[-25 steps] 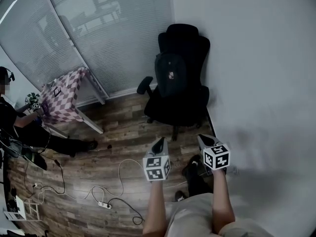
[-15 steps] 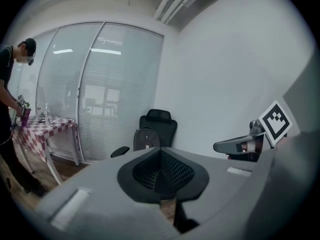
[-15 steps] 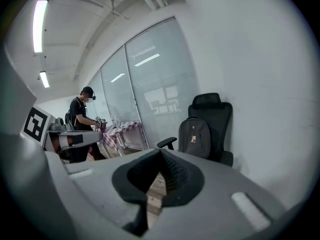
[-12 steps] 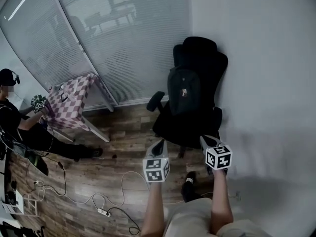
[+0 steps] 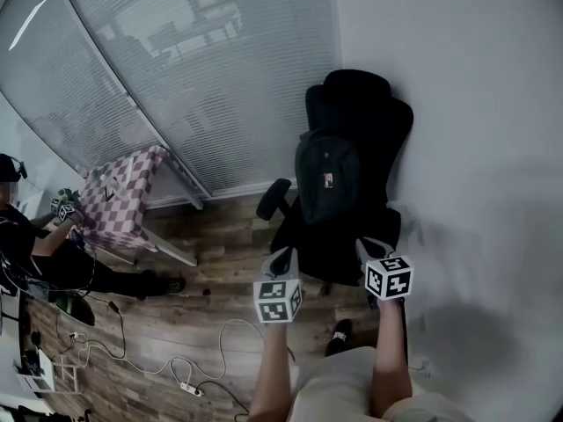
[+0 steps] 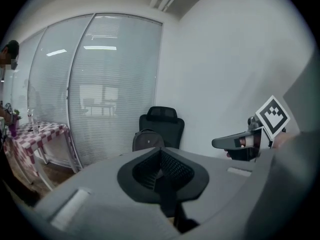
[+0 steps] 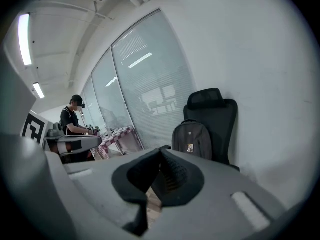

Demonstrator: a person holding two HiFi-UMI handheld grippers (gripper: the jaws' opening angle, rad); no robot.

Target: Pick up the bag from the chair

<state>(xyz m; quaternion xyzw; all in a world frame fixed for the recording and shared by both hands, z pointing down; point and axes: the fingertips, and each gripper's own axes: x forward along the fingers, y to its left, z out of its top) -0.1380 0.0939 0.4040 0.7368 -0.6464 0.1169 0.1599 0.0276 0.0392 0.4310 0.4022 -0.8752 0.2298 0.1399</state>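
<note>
A dark grey backpack (image 5: 327, 178) stands upright on the seat of a black office chair (image 5: 356, 104), leaning on its backrest. The bag also shows in the left gripper view (image 6: 148, 140) and the right gripper view (image 7: 191, 139). My left gripper (image 5: 283, 255) and right gripper (image 5: 365, 246) are held side by side just short of the chair's seat, pointing at it. Both are shut with nothing between the jaws and touch nothing. In their own views the left gripper (image 6: 161, 156) and right gripper (image 7: 161, 159) show their pads pressed together.
A white wall (image 5: 475, 148) runs close along the chair's right. A glass wall with blinds (image 5: 176, 77) stands behind it. A checkered table (image 5: 119, 196) and a seated person (image 5: 35, 244) are at the left. Cables and a power strip (image 5: 189, 389) lie on the wooden floor.
I have come nearer to the chair: it and the bag now sit closer to both grippers. The grippers keep their pose and stay shut.
</note>
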